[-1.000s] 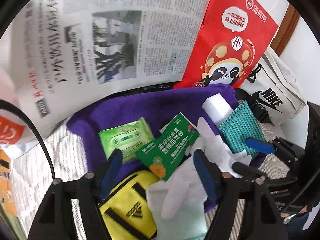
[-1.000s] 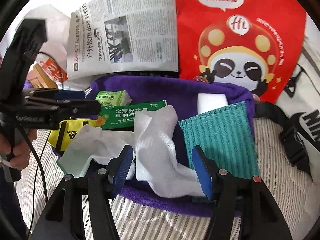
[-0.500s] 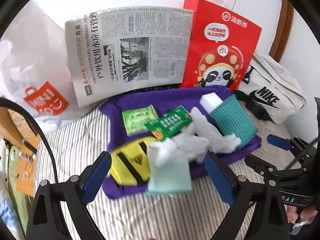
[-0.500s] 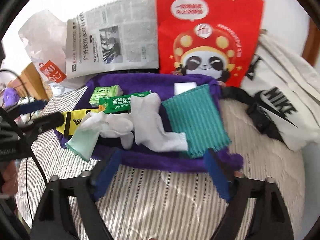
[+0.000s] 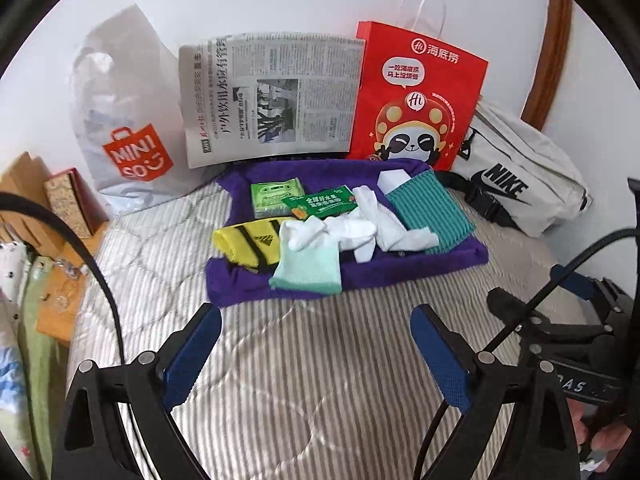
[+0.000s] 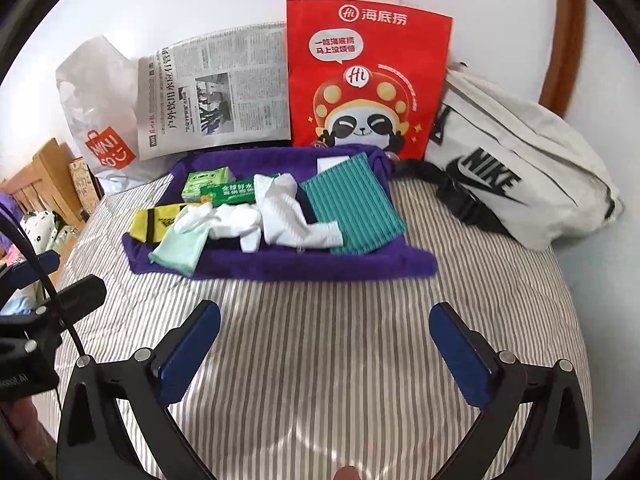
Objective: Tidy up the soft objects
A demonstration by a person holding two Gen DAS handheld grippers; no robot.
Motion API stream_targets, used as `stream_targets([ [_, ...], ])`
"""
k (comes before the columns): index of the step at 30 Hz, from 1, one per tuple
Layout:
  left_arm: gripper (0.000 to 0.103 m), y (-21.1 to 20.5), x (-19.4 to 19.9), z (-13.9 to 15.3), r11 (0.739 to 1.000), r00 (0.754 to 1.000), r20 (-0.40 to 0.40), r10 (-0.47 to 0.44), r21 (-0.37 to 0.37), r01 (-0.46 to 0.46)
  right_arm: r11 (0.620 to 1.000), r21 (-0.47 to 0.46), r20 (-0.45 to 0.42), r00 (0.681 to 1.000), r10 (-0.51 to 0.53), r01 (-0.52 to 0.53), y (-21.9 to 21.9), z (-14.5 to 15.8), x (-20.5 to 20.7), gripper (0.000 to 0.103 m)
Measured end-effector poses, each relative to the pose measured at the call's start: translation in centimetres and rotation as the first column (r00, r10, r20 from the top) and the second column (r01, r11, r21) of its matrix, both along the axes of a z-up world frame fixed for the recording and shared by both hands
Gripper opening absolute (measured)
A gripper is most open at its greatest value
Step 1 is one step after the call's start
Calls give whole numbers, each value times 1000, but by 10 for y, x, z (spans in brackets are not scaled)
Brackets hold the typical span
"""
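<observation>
Ahead of both grippers, well apart from the fingertips, the purple towel (image 5: 352, 276) lies on the striped mattress (image 6: 320, 340) with the soft items piled on it. Left gripper (image 5: 316, 352) is spread wide, nothing between the jaws. Right gripper (image 6: 324, 348) is also wide and its jaws are opening, only bare mattress between them. The mint sock (image 5: 308, 268) hangs over the towel's near edge, almost straight ahead of the left gripper and left-forward of the right one, so the left hand looks nearer to it. White socks (image 6: 280, 216) sprawl crosswise behind it; the long axis runs roughly left to right as seen from either gripper. The teal striped cloth (image 6: 352, 204) sits forward-right, closer to the right gripper's side. A yellow pouch (image 5: 248, 244) lies forward-left, with what looks like an Adidas logo.

Readable writing: "MINISO" on the white plastic bag (image 5: 132, 120), "NIKE" on the white waist bag (image 6: 512, 176), "Hi" and 海底捞 on the red paper bag (image 6: 368, 76). Newspaper (image 5: 272, 96) headline and the green packet (image 5: 320, 204) carry Chinese print too small to read reliably.
</observation>
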State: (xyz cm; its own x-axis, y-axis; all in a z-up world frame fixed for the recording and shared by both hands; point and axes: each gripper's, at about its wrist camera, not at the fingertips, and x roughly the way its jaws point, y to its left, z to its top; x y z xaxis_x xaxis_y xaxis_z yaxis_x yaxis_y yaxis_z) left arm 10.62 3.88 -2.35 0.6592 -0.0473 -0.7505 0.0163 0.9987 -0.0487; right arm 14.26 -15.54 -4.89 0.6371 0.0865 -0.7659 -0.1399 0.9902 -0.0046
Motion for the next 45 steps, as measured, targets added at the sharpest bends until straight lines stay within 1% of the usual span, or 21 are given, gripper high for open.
stream_targets([
  [2, 96, -4, -12, 2, 1000, 1000, 8, 10, 24, -10, 1000, 9, -4, 1000, -7, 8, -2, 1, -13, 103],
  [8, 96, -5, -47, 4, 1000, 999, 39, 11, -18, -10, 999, -6, 4, 999, -33, 33, -12, 5, -44, 103],
  [14, 96, -9, -63, 2, 1000, 999, 41, 18, -7, -17, 999, -6, 15, 999, -41, 41, -21, 7, -63, 103],
  [27, 96, -17, -73, 7, 1000, 999, 45, 9, -1, -9, 999, 5, 17, 999, -48, 48, -30, 9, -75, 103],
  [36, 96, -15, -75, 6, 1000, 999, 32, 21, -2, -21, 998, 1, 18, 998, -57, 57, -32, 11, -77, 103],
  [45, 96, -19, -78, 7, 1000, 999, 35, 4, -2, -4, 998, -22, 22, 998, -61, 61, -31, 11, -80, 103],
])
